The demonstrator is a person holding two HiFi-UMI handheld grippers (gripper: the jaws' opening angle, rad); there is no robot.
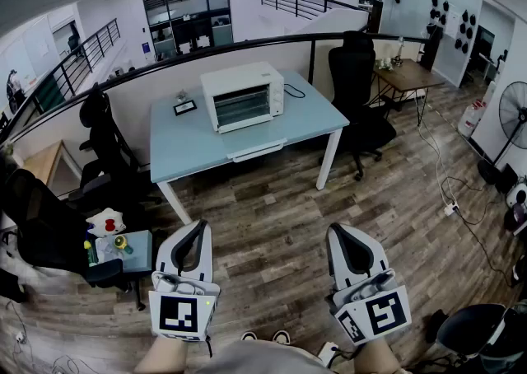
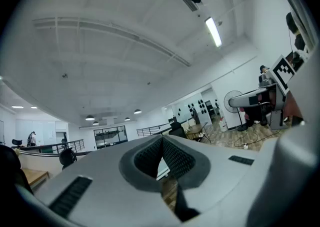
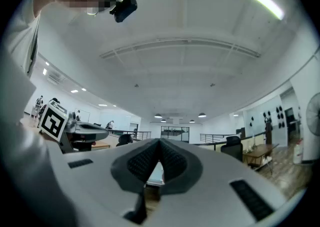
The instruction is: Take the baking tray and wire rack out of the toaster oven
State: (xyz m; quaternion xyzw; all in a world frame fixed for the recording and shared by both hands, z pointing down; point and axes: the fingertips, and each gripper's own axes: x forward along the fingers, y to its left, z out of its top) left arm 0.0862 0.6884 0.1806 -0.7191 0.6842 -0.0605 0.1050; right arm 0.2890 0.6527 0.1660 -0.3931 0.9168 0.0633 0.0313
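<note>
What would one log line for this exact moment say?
stage: not started | left gripper: shut, empty | right gripper: shut, empty | toaster oven: door closed, on table, far from both grippers

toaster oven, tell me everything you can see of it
The toaster oven is a white, boxy unit that looks like painted metal. Its dark glass door fills most of the front and is closed; faint lines show behind it, too small to identify. A plain white strip runs down the right of the front. The oven stands upright toward the back of a pale blue table, front facing the camera. A dark cable lies on the table at its right side. Nothing else touches it.
</note>
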